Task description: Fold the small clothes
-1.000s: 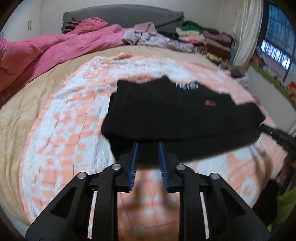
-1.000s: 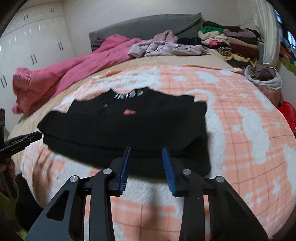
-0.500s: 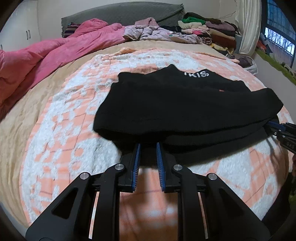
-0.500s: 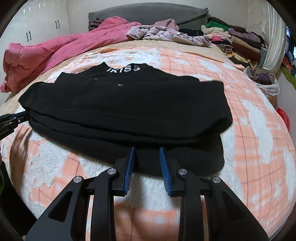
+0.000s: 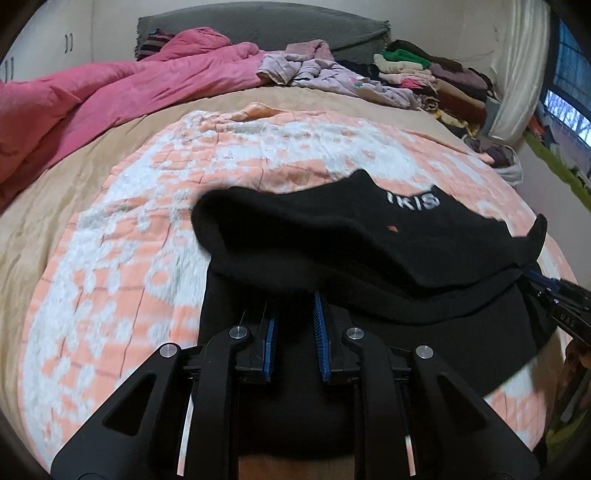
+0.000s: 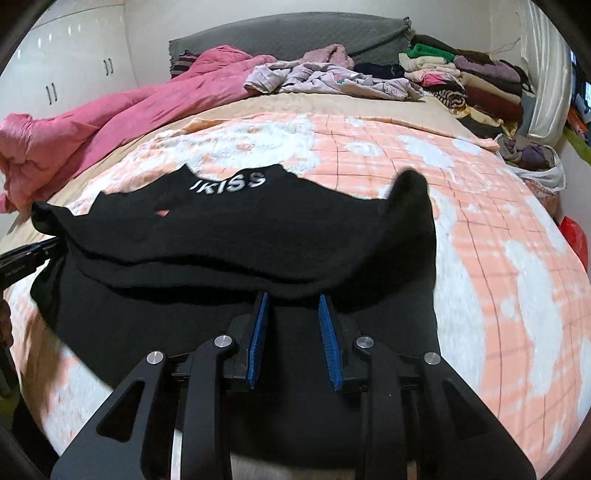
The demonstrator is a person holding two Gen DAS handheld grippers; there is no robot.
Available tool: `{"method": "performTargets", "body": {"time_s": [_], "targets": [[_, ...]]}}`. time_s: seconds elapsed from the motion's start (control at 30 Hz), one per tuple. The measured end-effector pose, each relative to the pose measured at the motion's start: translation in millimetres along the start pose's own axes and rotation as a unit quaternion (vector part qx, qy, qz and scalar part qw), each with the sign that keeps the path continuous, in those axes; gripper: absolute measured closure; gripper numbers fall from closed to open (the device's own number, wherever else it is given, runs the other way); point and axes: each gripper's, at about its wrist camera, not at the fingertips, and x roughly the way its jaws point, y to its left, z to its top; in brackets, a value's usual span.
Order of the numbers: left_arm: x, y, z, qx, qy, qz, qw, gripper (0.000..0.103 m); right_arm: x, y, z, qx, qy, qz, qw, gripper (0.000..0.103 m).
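Observation:
A black garment [image 5: 369,251] with white lettering [image 6: 229,182] at its far edge lies on the orange-and-white blanket [image 5: 129,258]. Its near part is lifted and doubled over the rest. My left gripper [image 5: 295,301] is shut on the fold's left end, and the cloth hides its fingertips. My right gripper [image 6: 293,299] grips the fold's right end, its blue pads [image 6: 328,332] a little apart with black fabric bunched over the tips. Each view catches the other gripper at the garment's side: the right gripper [image 5: 554,295] and the left gripper [image 6: 26,254].
A pink duvet [image 5: 92,96] covers the bed's far left. Loose lilac clothes [image 6: 325,77] lie by the grey headboard [image 6: 295,33]. Folded clothes [image 6: 480,85] are stacked at the far right, with a white bag [image 6: 535,162] beside the bed. White wardrobe doors [image 6: 66,66] stand at the left.
Both grippers have moved forward over the bed with the garment's near edge. The lifted layer now lies further over the rest and reaches close to the lettering.

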Motion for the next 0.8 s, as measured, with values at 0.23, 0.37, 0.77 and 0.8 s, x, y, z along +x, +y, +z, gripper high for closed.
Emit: {"method": "performTargets", "body": {"time_s": [0.23,0.37,0.77,0.8], "targets": [[13.0,19.5,28.6,-0.043,-0.006,0.01,0.999,0.092,21.7,-9.9,35.2,0.008,-0.013,0.0,1.0,0.076],[12.5,31.3,37.3,-0.061,-0.018,0.023,0.9977,0.092,24.6,-25.3,50.5,0.023,-0.034,-0.004,0.999,0.076],[32.8,50.9,43.6,-0.1,0.003,0.009,0.9949,0.078,24.8,-85.8,44.7,0.089,-0.032,-0.007,0.995,0.059],[35.7,50.2,43.9,-0.101,0.007,0.005,0.9949,0.075,27.4,-86.2,43.5,0.09,-0.028,-0.006,0.996,0.059]]}}
